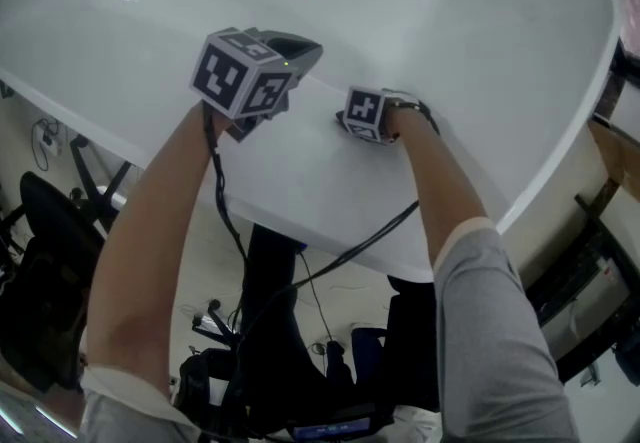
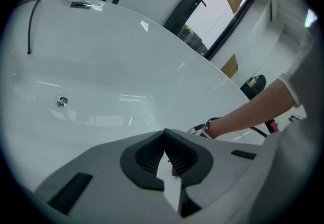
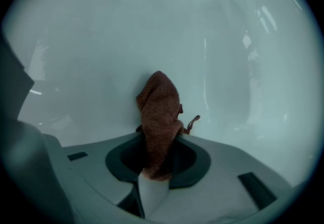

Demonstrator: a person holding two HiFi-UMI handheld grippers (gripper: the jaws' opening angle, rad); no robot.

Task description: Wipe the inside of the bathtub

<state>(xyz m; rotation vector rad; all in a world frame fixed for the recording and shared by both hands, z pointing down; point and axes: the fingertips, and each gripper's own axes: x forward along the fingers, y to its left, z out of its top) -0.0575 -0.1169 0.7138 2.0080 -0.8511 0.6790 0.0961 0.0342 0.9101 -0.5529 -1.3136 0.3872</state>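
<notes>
We find the right gripper (image 3: 158, 138) clenched on a brown cloth (image 3: 159, 109), which is pinched in the middle of its jaws. The cloth's long axis runs straight ahead along the jaws, and its free end points at the inner wall of the bathtub (image 1: 330, 221). We cannot confirm that it touches the wall.

The head view places this gripper just inside the near rim, low against the near wall. The left gripper (image 2: 164, 134) sits beside it and higher, over the same rim. Its jaws are pressed together with nothing between them, and they face the drain (image 2: 62, 101) on the tub floor.

In our judgement the right hand is the working hand. The next stroke depends on pressing the cloth's end flat against the wall ahead.
</notes>
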